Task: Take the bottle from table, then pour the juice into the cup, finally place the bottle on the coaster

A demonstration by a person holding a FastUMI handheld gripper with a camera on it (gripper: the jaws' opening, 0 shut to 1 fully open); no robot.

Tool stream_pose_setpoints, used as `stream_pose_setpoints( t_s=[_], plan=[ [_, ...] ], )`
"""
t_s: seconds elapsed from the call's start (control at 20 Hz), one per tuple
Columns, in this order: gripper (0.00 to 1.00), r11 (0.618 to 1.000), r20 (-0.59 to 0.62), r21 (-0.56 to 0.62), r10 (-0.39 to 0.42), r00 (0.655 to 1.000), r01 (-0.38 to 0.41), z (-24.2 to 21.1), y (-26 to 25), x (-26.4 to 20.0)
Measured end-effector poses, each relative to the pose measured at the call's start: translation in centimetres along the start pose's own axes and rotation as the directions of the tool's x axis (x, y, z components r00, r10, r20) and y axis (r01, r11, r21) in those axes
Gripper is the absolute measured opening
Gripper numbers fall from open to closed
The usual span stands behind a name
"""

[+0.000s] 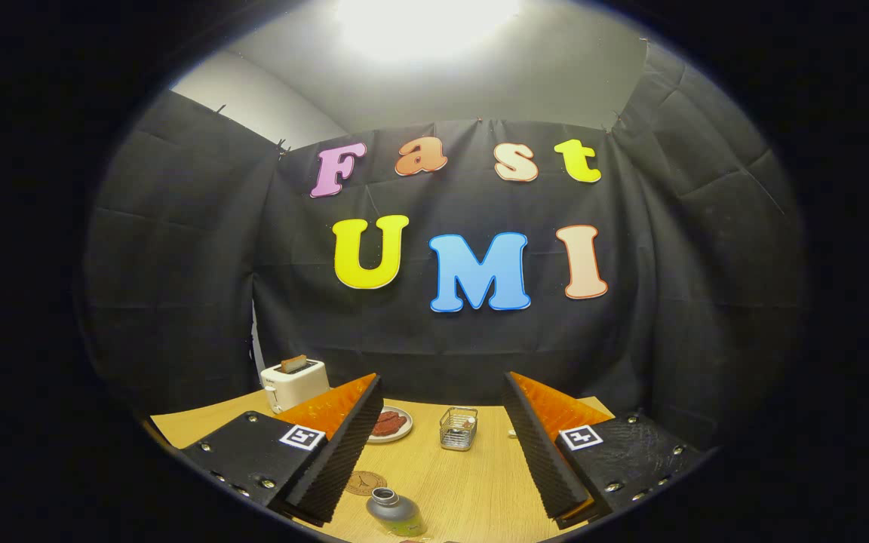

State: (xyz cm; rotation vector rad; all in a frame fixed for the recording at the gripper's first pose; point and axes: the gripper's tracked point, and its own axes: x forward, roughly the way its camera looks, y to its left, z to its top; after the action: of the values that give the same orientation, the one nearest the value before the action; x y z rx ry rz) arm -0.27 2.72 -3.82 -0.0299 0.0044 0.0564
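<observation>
Claw [442,445] spread wide, grasping nothing; bottle [395,512] upright between fingers, beside coaster [366,483]; no label readable.

The bottle [396,513], between the wide-apart fingers of the gripper [442,452], is cut off below. A finger hides part of the coaster [366,483] and plate [391,424]. The far basket's [459,428] contents are too small to tell.

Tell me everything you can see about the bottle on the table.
The bottle is small, grey and metallic-looking, with an uncapped round silver mouth and a greenish patch low on its side. It stands upright on the wooden table, beside the round brown coaster. It sits low between the open tongs, and neither finger touches it.
</observation>
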Motion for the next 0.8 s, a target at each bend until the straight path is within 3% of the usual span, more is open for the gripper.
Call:
stream_pose_setpoints(
  t_s=[0.25,0.8],
  plan=[
    [0.97,0.998,0.016,0.055,0.035,0.999,-0.036,-3.4,1.7,-0.3],
    [0.98,1.000,-0.034,-0.012,0.011,0.999,-0.011,-14.7,5.4,-0.2]
  ],
)
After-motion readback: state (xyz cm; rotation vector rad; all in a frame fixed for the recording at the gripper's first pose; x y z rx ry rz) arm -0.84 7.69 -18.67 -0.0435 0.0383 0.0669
